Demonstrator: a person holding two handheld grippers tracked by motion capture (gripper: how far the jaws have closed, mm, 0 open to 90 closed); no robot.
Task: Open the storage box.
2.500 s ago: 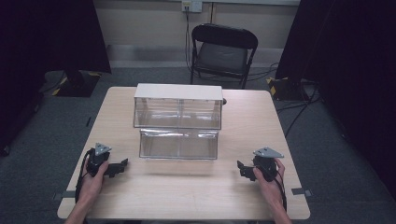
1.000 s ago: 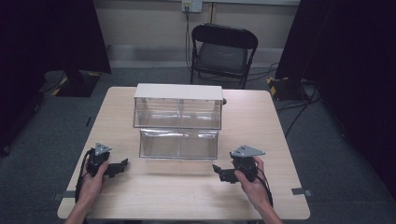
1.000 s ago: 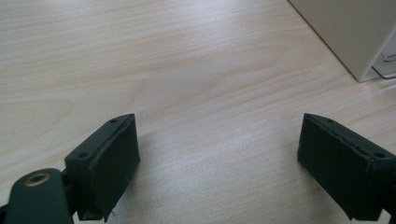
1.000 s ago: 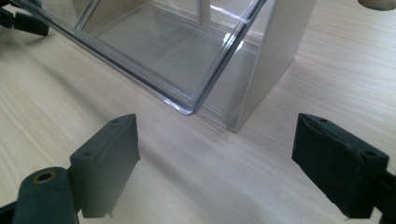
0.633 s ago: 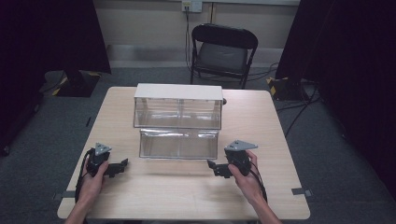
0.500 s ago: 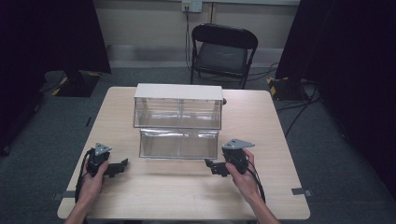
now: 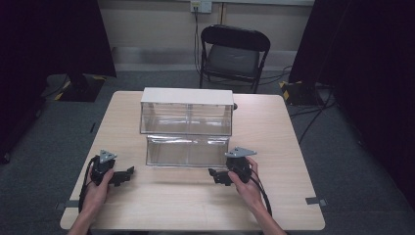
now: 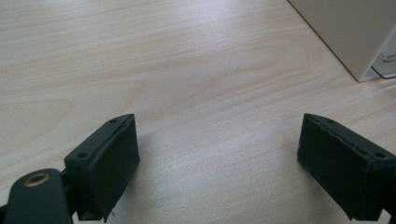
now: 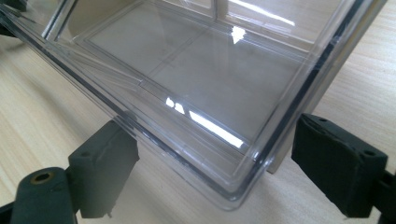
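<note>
The clear drawer (image 7: 188, 151) stands pulled out from the white-topped cabinet (image 7: 186, 110) mid-tabletop (image 7: 274, 196), untouched. The right gripper (image 7: 214, 175), jaws wide, faces its front corner; closing on it seems next. The left gripper (image 7: 128, 172) waits wide apart.

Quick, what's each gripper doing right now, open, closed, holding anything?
Left gripper: open, holding nothing, above bare table.
Right gripper: open, holding nothing, jaws either side of the clear drawer's near corner.
</note>
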